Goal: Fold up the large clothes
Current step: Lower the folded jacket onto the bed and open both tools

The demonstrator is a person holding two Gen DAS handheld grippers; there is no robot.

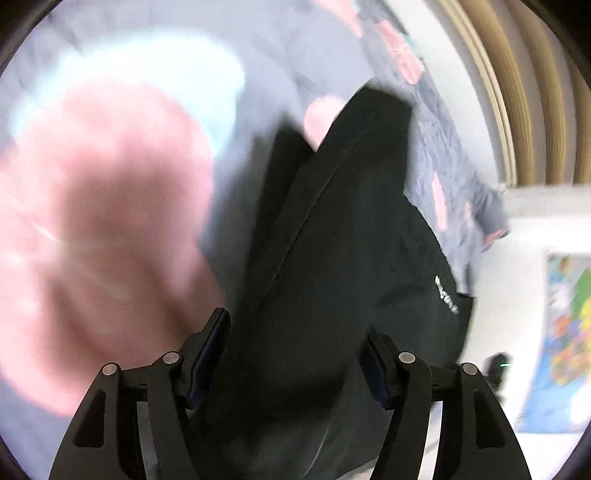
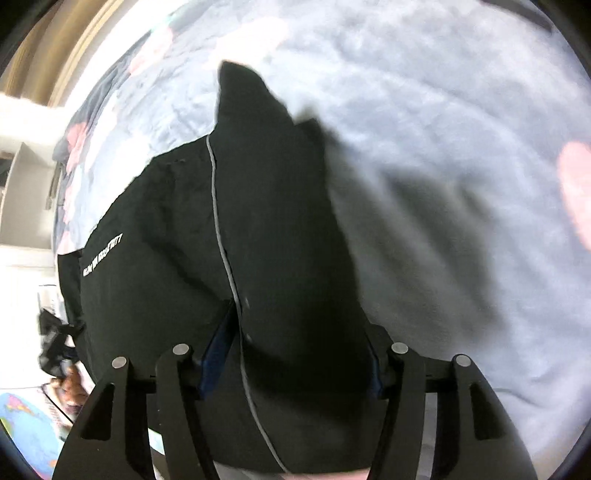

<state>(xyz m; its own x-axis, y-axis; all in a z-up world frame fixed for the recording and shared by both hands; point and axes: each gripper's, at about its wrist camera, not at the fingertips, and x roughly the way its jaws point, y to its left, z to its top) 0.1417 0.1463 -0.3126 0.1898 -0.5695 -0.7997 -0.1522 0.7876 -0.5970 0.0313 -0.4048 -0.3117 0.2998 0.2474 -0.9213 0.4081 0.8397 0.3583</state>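
Observation:
A large black garment (image 1: 343, 236) with small white lettering hangs and drapes over a grey-blue bedspread (image 1: 155, 33). My left gripper (image 1: 297, 354) has its jaws wide apart with the black cloth bunched between them; the pads do not press it. In the right wrist view the same garment (image 2: 266, 229) shows a thin grey seam line and white lettering at the left. My right gripper (image 2: 295, 354) also stands wide apart with the cloth lying between its fingers. Both views are blurred by motion.
The bedspread (image 2: 443, 147) has pink and pale blue patches (image 1: 103, 206). Beige curtains (image 1: 524, 92) hang at the right of the left wrist view. A colourful map (image 1: 565, 343) lies on the floor beside the bed, with a small dark object (image 2: 55, 339) near it.

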